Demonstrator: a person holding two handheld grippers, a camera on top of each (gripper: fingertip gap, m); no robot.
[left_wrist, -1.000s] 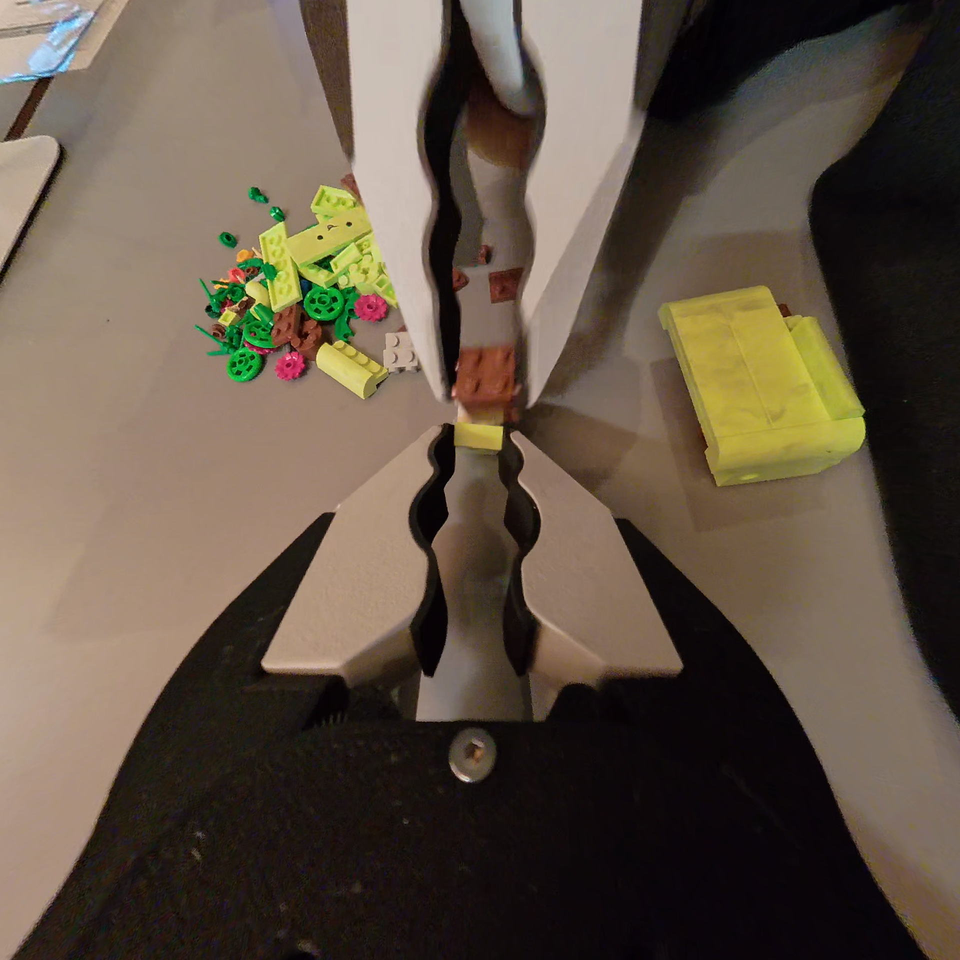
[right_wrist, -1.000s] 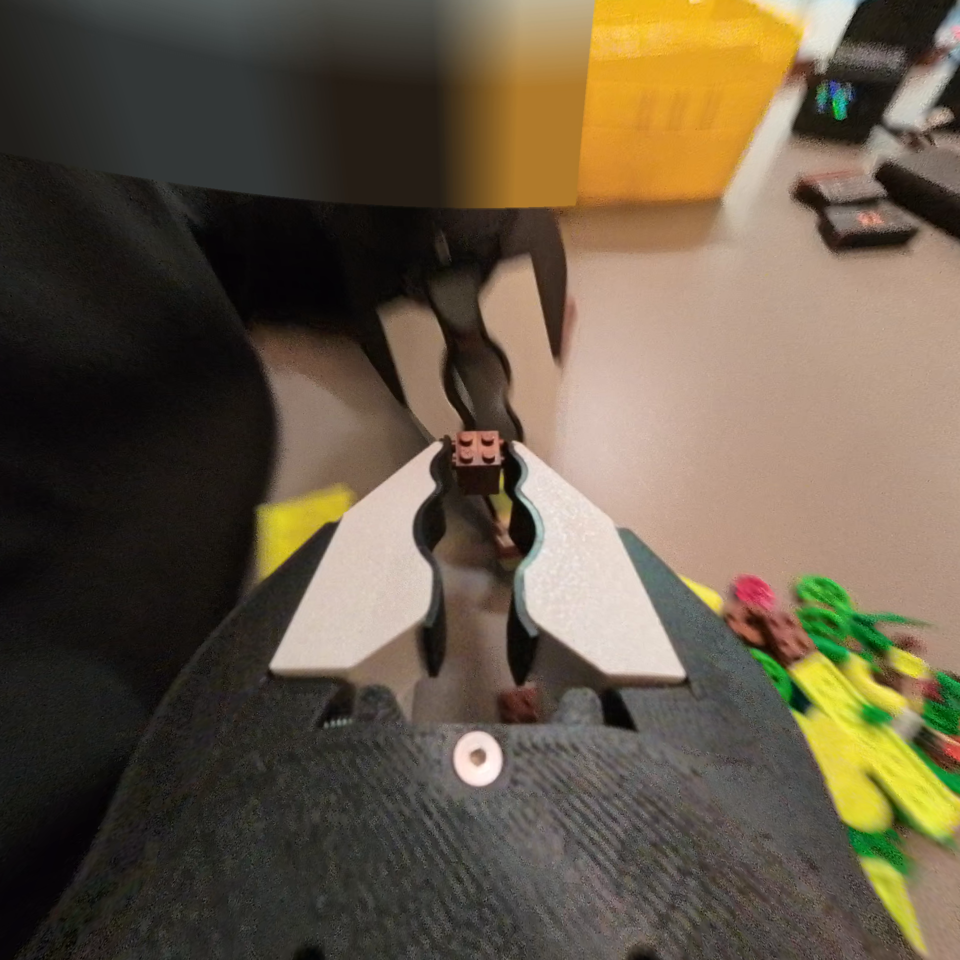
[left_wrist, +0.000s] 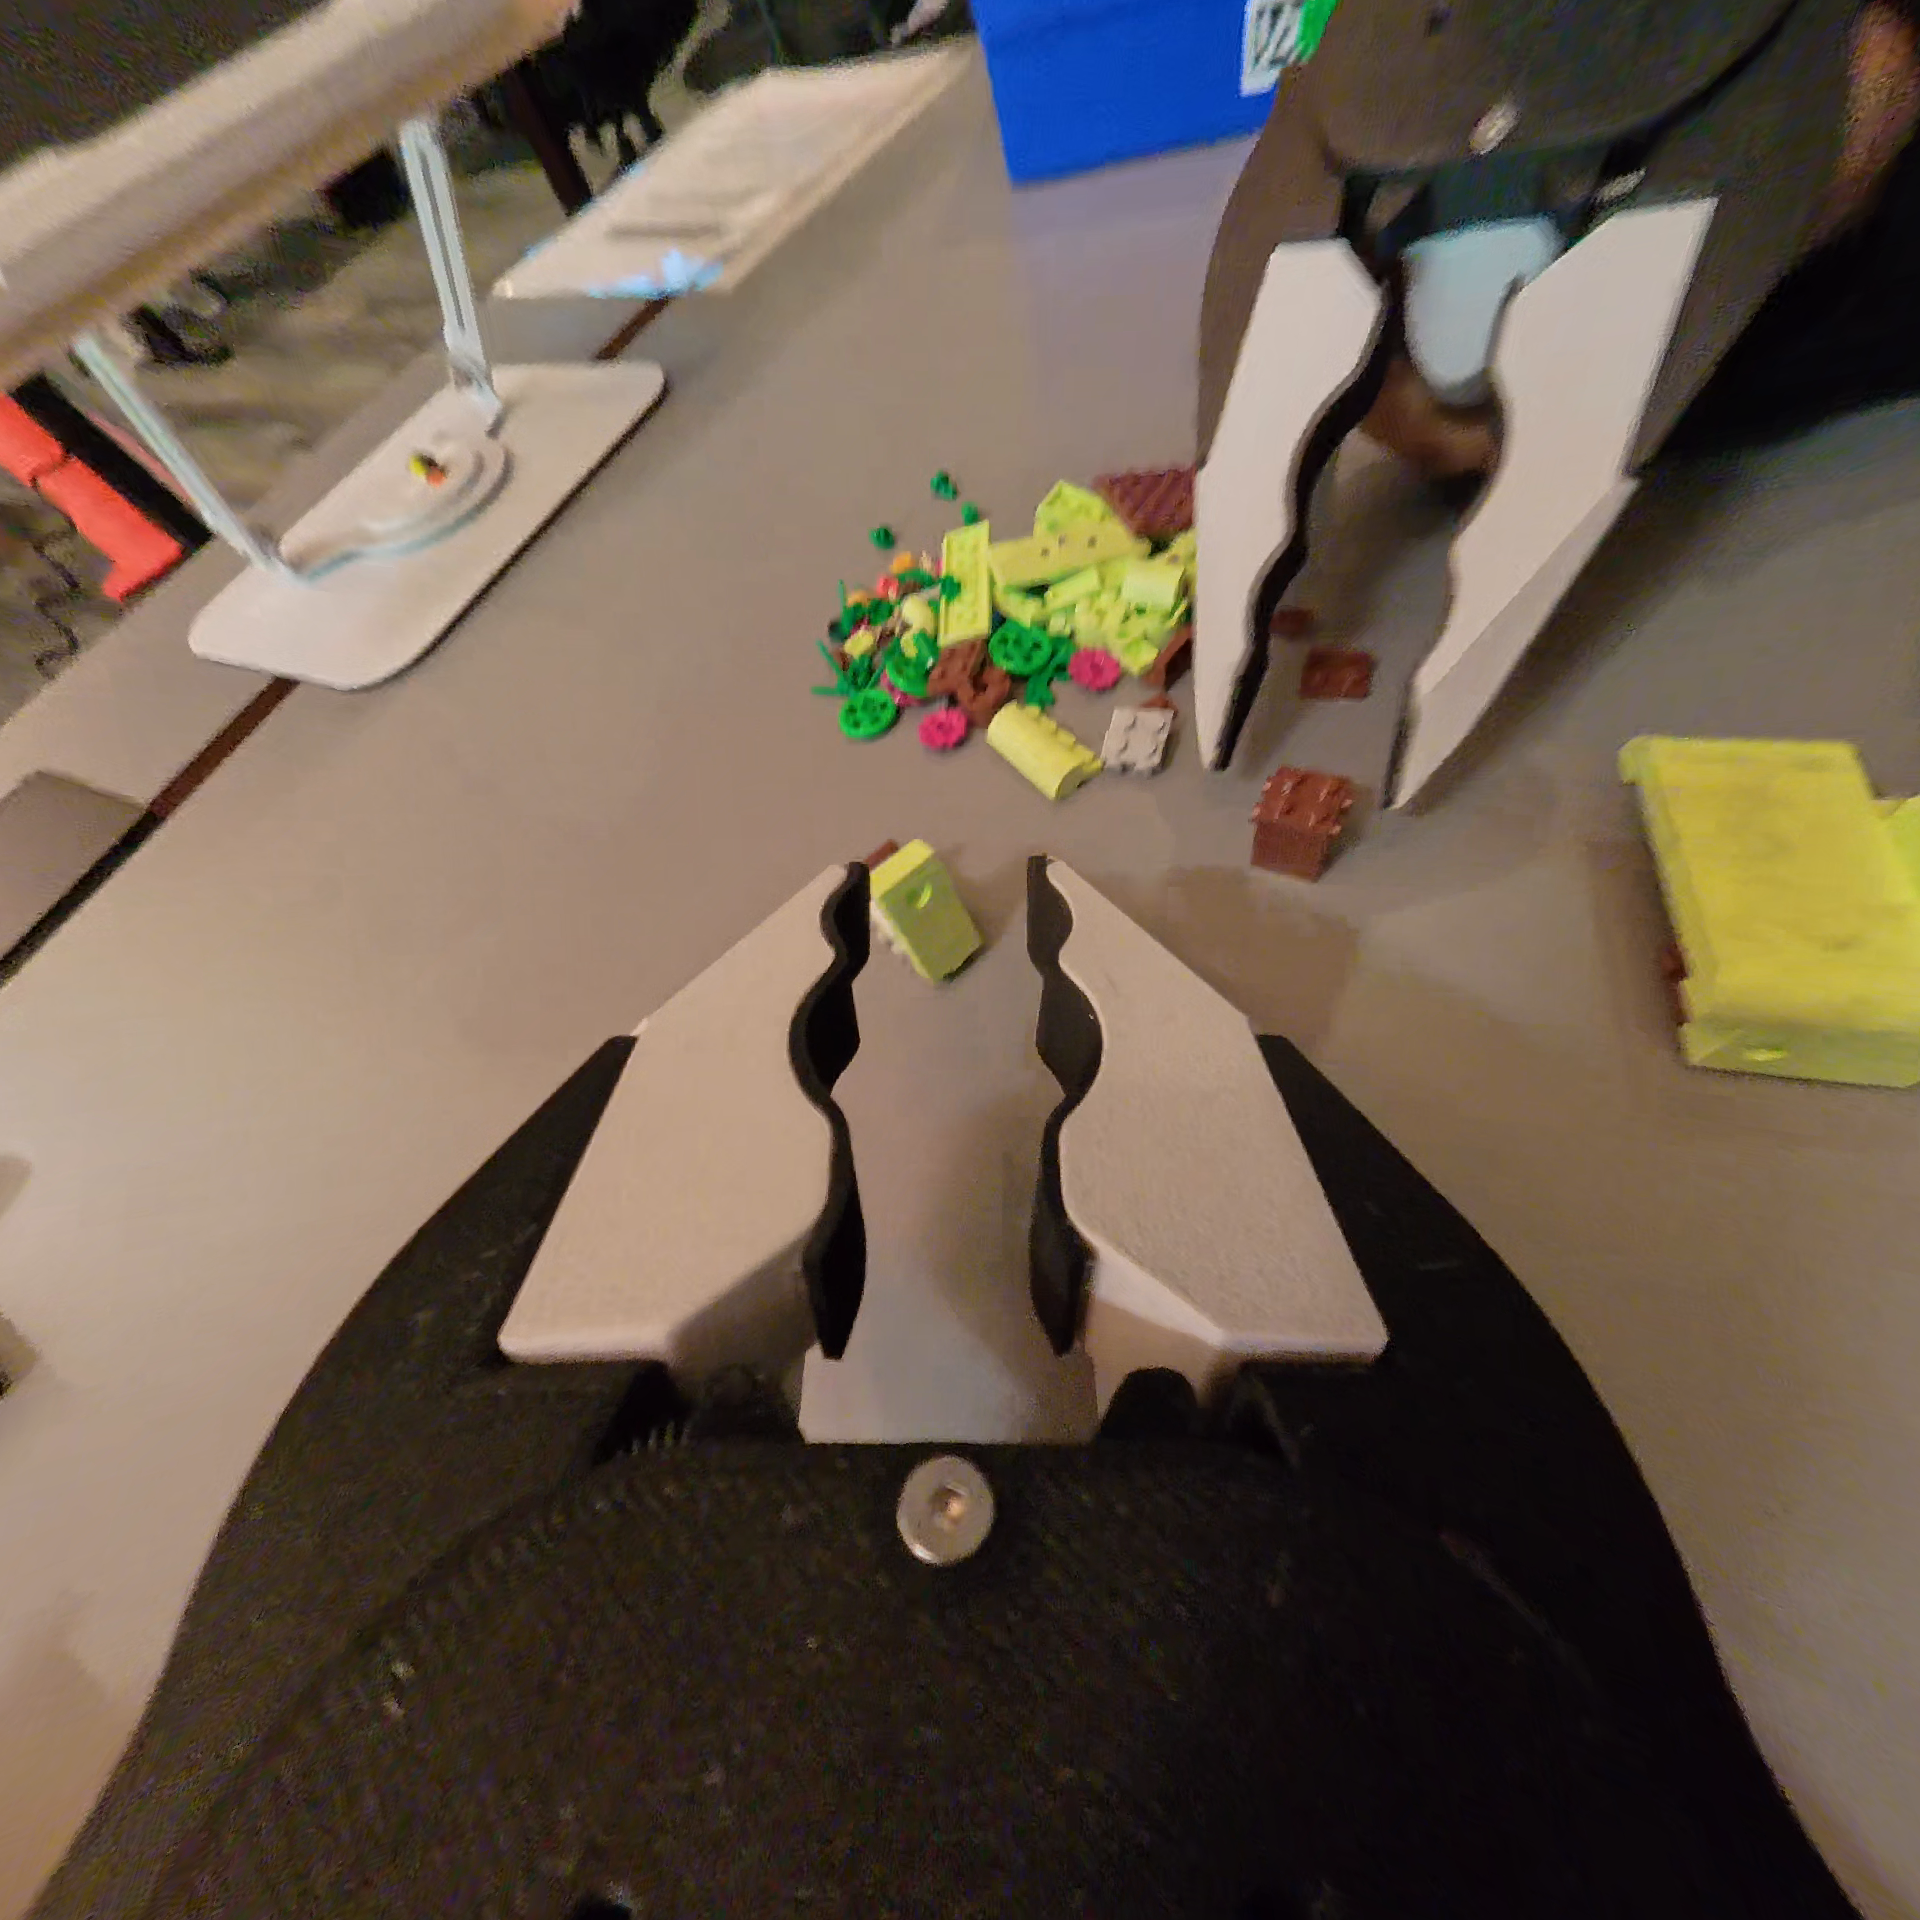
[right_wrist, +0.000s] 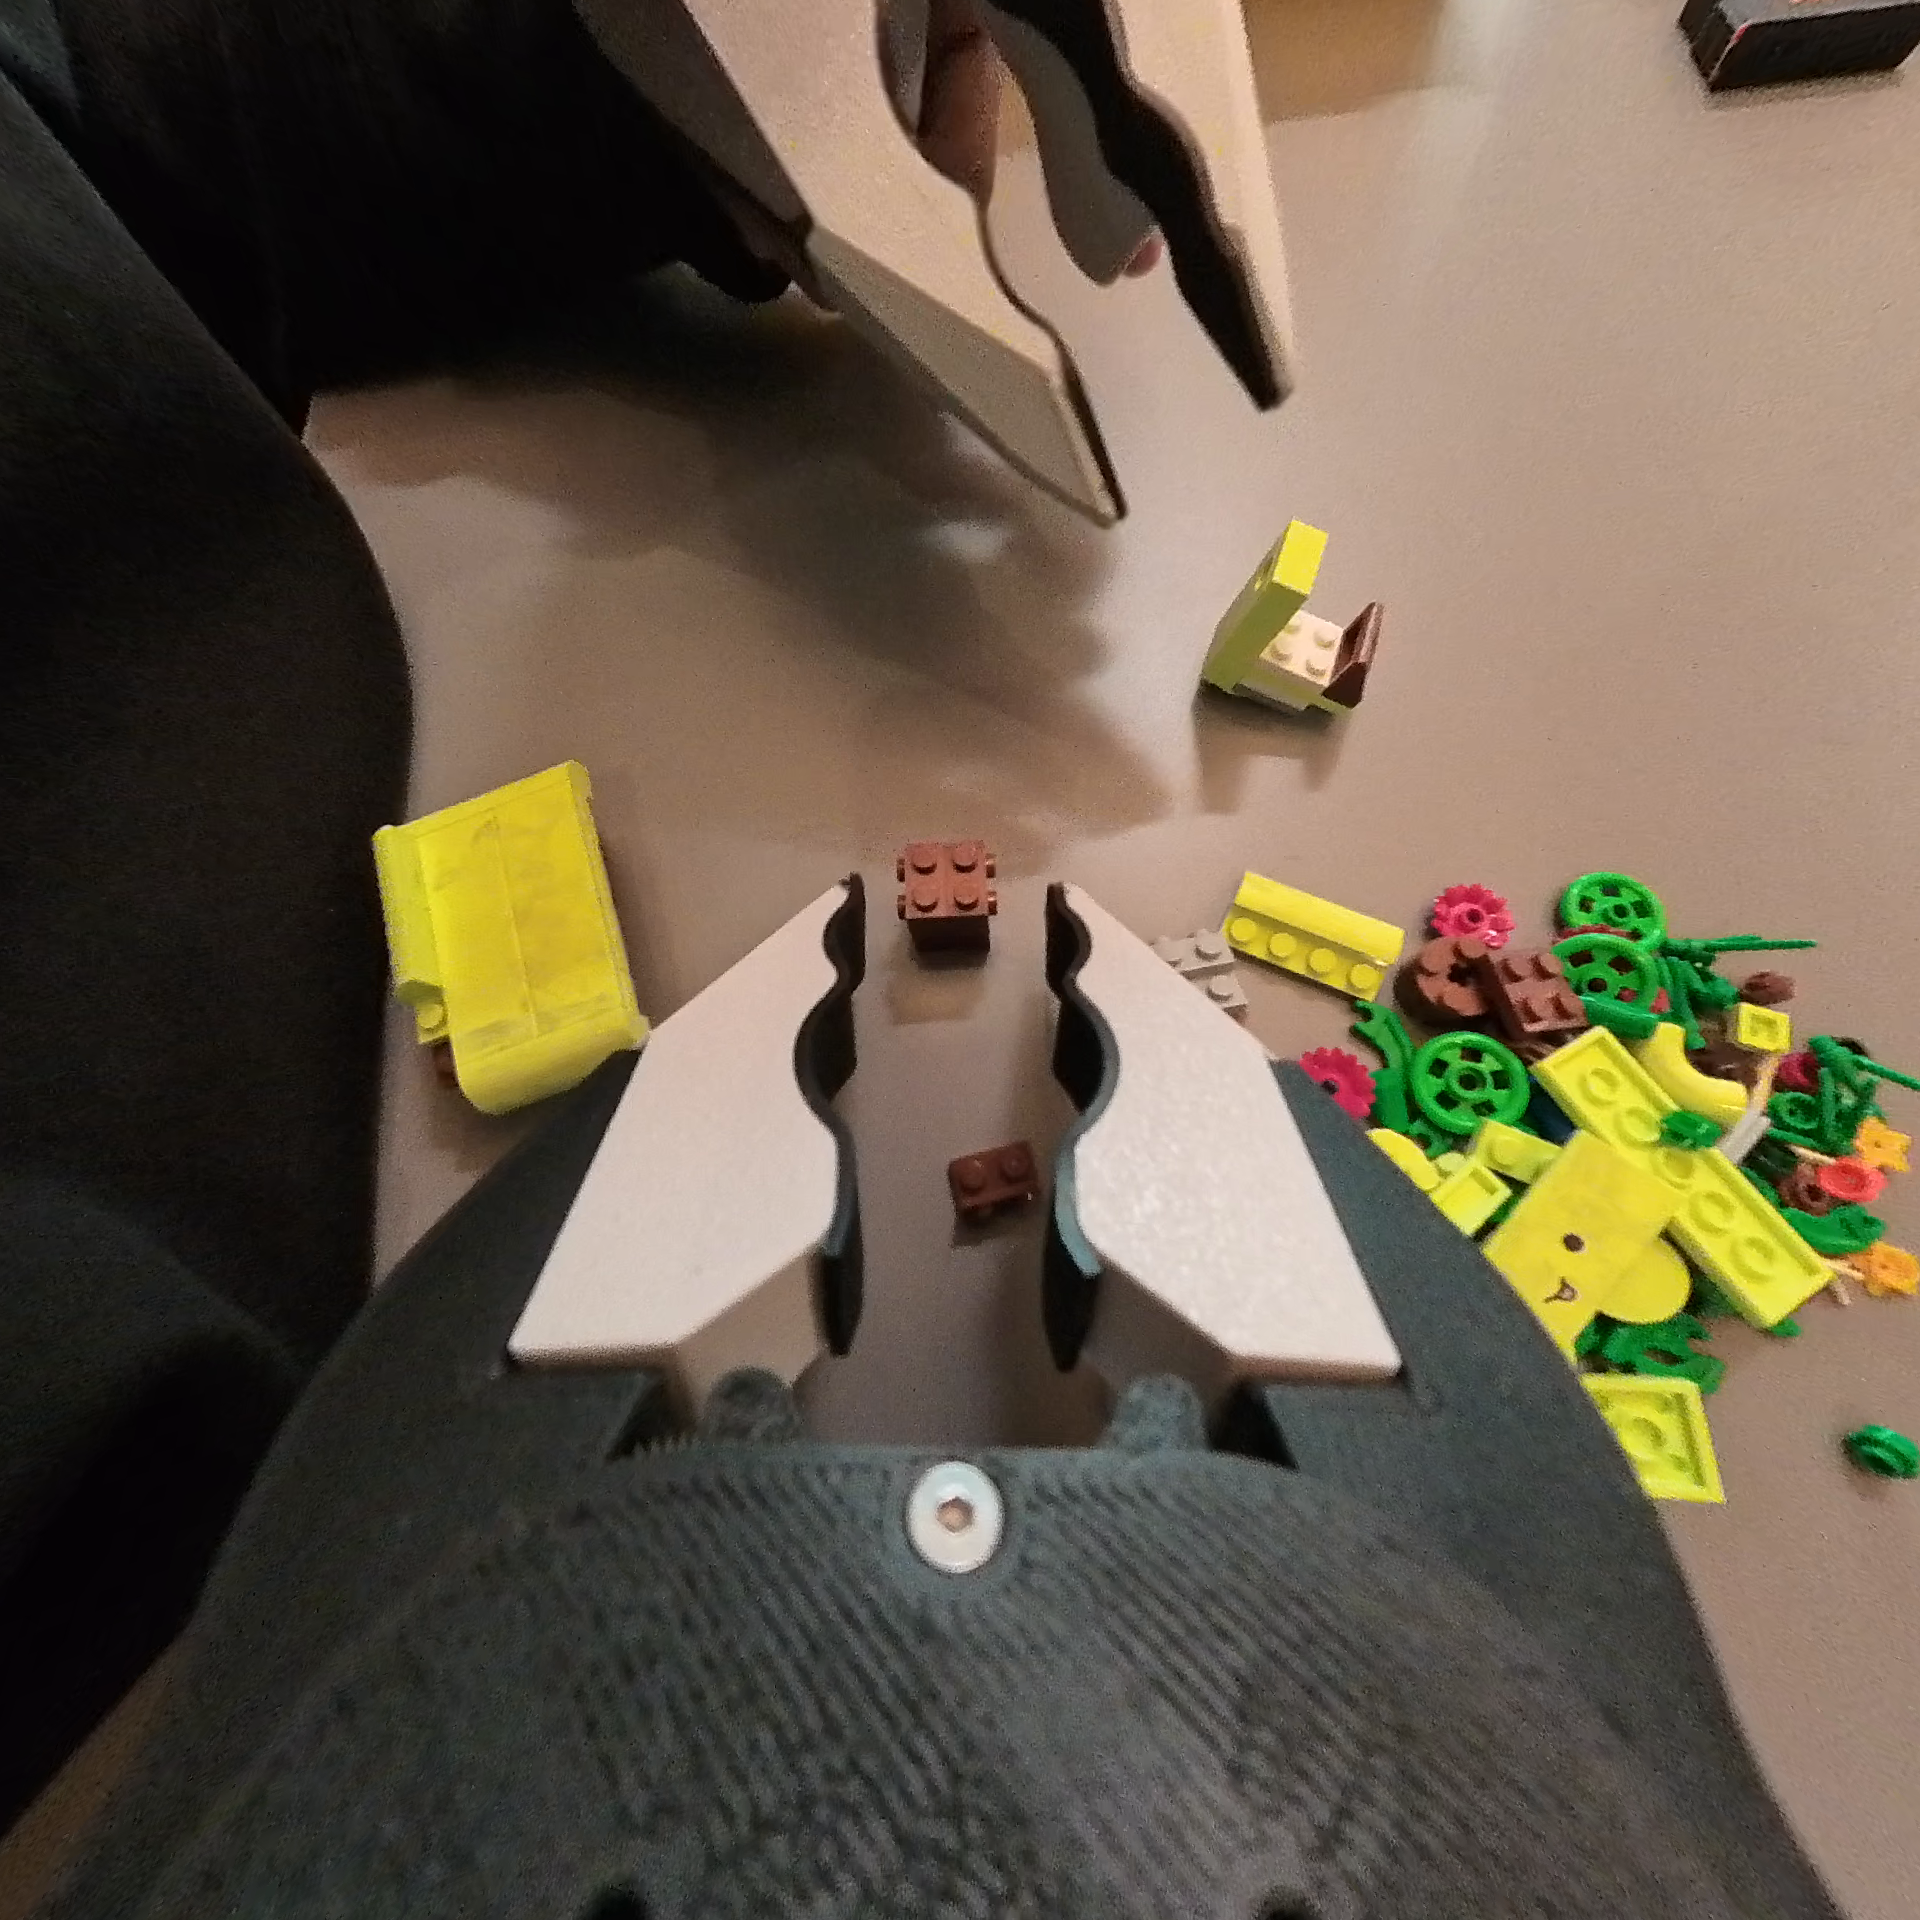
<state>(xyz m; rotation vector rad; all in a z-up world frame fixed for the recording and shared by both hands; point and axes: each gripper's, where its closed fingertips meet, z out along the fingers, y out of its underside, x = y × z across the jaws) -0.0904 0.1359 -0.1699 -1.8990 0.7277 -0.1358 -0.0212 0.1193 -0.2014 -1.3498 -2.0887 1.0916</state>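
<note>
A: Left gripper (left_wrist: 948, 873) status?
B: Jaws spread, nothing held. A small lime-and-tan brick assembly (left_wrist: 923, 923) lies on the grey table (left_wrist: 520, 935) between the fingertips at frame centre, nearer the left finger.

A: Right gripper (right_wrist: 954, 896) status?
B: Jaws spread, nothing gripped. A brown 2x2 brick stack (right_wrist: 943, 894) stands between the tips. A brown plate (right_wrist: 992, 1176) lies lower in the gap.

A: Surroundings?
B: Large yellow block (right_wrist: 506, 935) at centre left; loose brick pile (right_wrist: 1621, 1122) at right.
</note>
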